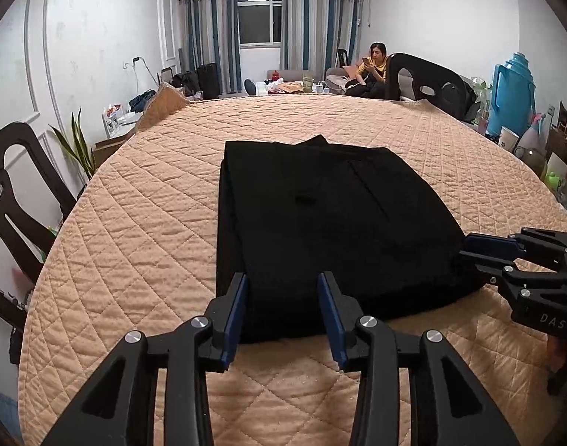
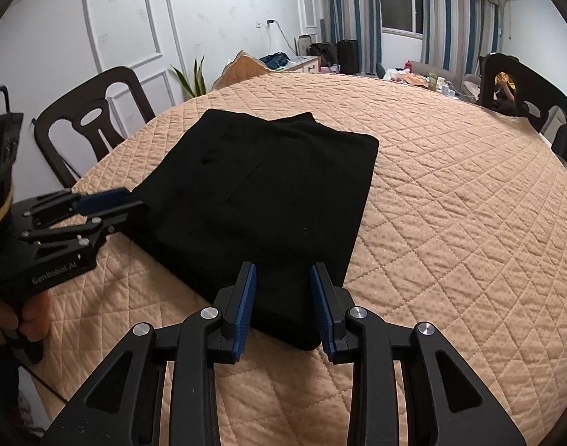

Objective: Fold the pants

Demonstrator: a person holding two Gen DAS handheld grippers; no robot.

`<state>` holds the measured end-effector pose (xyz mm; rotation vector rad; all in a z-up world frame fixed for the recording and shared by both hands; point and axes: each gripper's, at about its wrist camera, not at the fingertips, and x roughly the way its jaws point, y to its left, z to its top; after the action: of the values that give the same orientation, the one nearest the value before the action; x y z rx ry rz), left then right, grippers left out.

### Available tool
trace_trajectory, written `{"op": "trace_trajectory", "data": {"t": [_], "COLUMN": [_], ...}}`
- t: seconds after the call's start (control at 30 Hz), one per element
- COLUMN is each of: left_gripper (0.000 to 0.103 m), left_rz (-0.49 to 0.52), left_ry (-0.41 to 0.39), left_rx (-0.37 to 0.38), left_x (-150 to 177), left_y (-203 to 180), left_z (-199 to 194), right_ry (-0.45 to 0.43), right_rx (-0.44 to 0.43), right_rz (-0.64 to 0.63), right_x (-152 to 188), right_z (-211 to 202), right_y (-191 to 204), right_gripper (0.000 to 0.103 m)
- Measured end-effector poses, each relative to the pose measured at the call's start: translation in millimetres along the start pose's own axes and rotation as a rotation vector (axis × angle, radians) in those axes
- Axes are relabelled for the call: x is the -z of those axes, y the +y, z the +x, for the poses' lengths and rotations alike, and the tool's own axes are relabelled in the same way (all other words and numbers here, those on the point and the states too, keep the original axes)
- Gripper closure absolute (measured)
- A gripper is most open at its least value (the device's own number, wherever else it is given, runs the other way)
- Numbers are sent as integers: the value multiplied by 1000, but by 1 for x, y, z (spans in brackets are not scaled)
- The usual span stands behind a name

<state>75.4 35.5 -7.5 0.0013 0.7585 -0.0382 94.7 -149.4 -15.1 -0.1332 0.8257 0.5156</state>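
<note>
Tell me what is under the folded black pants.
The pants lie on a quilted peach cover, which shows all around them. The cover hides whatever table it is spread over, and the pants' lower layers are hidden too.

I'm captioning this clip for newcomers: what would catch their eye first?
The folded black pants lie as a neat dark rectangle in the middle of the peach quilted table cover. The left tool and right tool, black with blue pads, stand open at the near edge of the pants.
</note>
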Motion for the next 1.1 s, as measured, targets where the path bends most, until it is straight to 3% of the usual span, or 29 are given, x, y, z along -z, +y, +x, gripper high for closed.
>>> {"op": "trace_trajectory", "data": {"t": [0.2,0.3,0.57,0.87,1.1], "left_gripper": [61,61,60,59,56], "left_rz": [-7,-20,7,-10,2], "left_ry": [17,33,31,79,93], "left_rx": [-17,12,-14,-46,-39], "left_x": [10,18,32,34,31], "left_y": [-8,-10,-14,-3,-1], "left_z": [-14,-21,-36,-15,-6], "right_ry": [-36,-19,8,83,93], "right_rx": [9,12,33,50,76], "right_rz": [28,18,-9,-11,-14], "right_x": [12,22,40,42,37], "right_z": [-24,-32,-42,-26,-16], "right_y": [-1,2,9,10,13], "right_gripper": [71,71,66,65,64]}}
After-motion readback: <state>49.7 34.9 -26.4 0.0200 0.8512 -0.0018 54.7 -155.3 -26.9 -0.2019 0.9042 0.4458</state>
